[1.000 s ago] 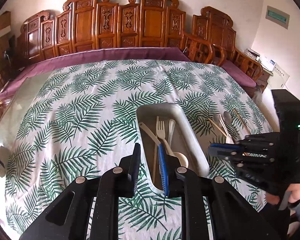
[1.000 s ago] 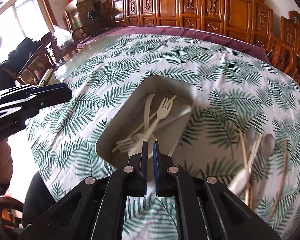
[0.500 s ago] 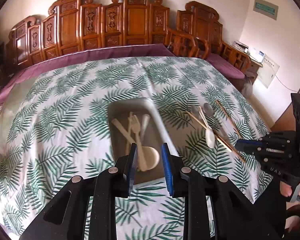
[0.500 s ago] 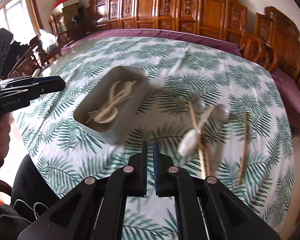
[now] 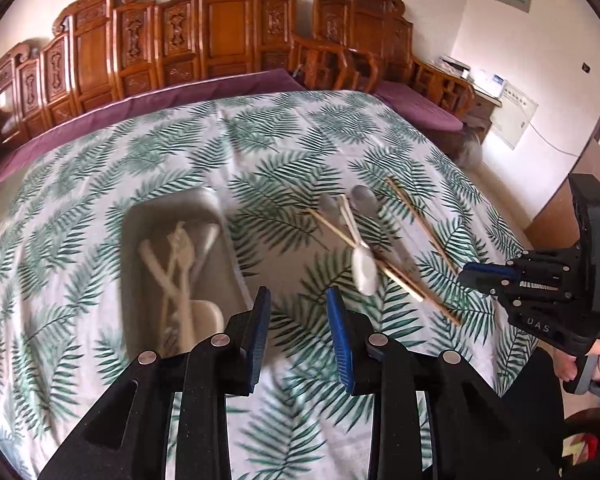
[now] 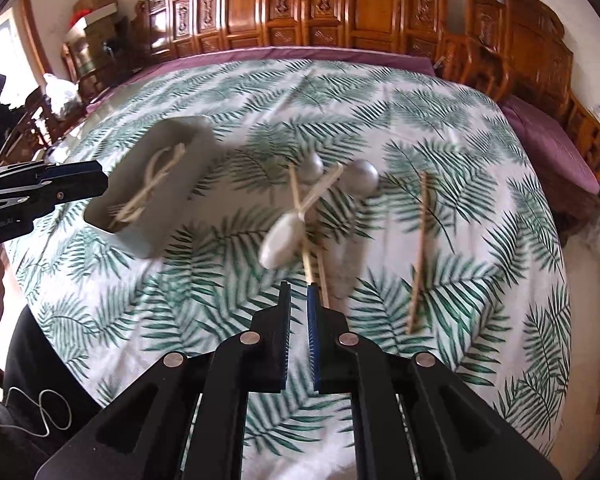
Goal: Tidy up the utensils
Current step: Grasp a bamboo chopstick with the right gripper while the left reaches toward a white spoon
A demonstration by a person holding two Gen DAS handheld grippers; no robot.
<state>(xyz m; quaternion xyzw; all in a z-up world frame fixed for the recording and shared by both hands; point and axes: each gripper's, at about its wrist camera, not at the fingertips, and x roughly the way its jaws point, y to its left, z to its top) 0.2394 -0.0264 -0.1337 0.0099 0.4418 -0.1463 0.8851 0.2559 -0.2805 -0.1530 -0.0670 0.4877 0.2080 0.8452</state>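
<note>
A grey tray (image 5: 228,264) (image 6: 188,148) on the leaf-print cloth holds several cream forks and a spoon (image 5: 180,256). To its right lies a loose pile: a white spoon (image 5: 362,264) (image 6: 282,236), two grey spoons (image 5: 364,200) (image 6: 360,178) and wooden chopsticks (image 5: 420,216) (image 6: 420,248). My left gripper (image 5: 298,302) is open and empty, above the cloth between tray and pile. My right gripper (image 6: 299,294) is nearly shut and empty, just short of the near ends of the chopsticks; it shows at the right of the left wrist view (image 5: 466,274).
The round table (image 6: 500,184) is ringed by carved wooden chairs (image 5: 228,28) with purple cushions. Its near edge drops off just below both grippers. Boxes and clutter (image 6: 96,4) stand at the far left.
Both grippers swung right, away from the tray and toward the loose pile. My left gripper has opened wider. My right gripper now sits close to the chopstick ends.
</note>
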